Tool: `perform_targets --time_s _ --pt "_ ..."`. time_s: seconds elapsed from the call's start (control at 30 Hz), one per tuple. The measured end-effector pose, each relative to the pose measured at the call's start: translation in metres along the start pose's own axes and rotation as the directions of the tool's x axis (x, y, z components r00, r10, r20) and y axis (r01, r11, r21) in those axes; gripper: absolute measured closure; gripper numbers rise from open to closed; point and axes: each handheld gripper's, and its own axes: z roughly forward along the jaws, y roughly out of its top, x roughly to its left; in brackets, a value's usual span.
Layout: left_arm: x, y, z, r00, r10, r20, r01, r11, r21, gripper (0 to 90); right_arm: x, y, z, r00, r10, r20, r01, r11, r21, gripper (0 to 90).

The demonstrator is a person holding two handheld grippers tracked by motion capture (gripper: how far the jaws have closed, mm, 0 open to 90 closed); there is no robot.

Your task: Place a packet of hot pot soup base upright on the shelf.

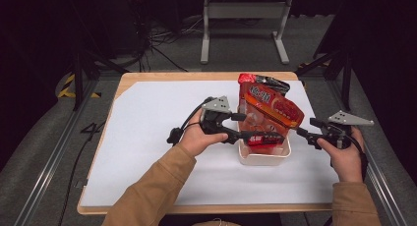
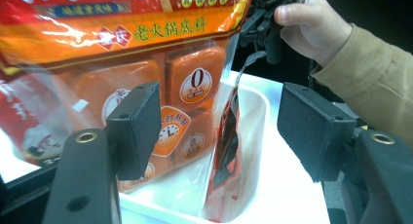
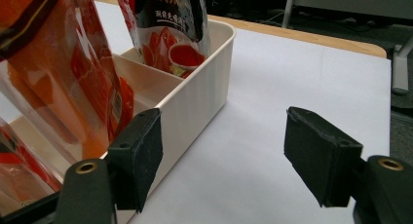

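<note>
As we watched, left gripper (image 1: 240, 126) gaped at orange pouch (image 1: 268, 113) | right gripper (image 1: 304, 127) gaped at bin's (image 1: 263, 157) 3 o'clock

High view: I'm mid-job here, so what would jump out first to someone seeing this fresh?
The big orange-red pouch stands out, leaning up out of the white bin at the table's right-centre. The left gripper sits against it with jaws apart; the right gripper waits open just right of the bin. A darker red pouch stands behind.
</note>
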Motion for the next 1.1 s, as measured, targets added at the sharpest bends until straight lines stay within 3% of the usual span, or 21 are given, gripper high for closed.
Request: perform_targets --time_s 0.4,0.6,0.7,0.97,1.03,1.07,1.1 --pt "-0.008 -0.006 -0.053 0.9947 -0.024 -0.1 0.022 0.9995 -0.023 27.5 0.003 0.001 0.002 1.0 -0.008 -0.005 0.008 1.0 0.008 30.0" --pt "-0.009 -0.016 -0.09 0.9844 -0.038 -0.172 0.03 0.9984 -0.048 24.7 0.003 0.0 0.002 1.0 -0.005 -0.008 0.005 1.0 0.011 29.8" --pt "-0.01 -0.019 -0.1 0.9803 -0.043 -0.193 0.034 0.998 -0.053 23.2 0.004 0.0 0.002 0.9999 -0.005 -0.009 0.005 1.0 0.012 29.6" --pt "-0.009 -0.038 -0.14 0.9552 -0.057 -0.29 0.046 0.9979 -0.045 20.4 0.003 0.0 -0.001 0.9999 0.0 -0.016 0.0 1.0 0.008 27.3" --pt "-0.009 -0.045 -0.149 0.9434 -0.035 -0.33 0.027 0.9992 -0.031 19.2 0.003 0.0 -0.001 0.9998 0.0 -0.019 0.001 1.0 0.011 26.6" --pt "-0.009 -0.045 -0.149 0.9434 -0.035 -0.33 0.027 0.9992 -0.031 19.0 0.003 0.0 -0.001 0.9998 0.0 -0.019 0.001 1.0 0.011 26.6" --pt "-0.009 -0.048 -0.154 0.9369 -0.025 -0.349 0.018 0.9996 -0.023 18.8 0.003 0.0 -0.001 0.9997 -0.005 -0.025 0.005 1.0 0.004 25.9"
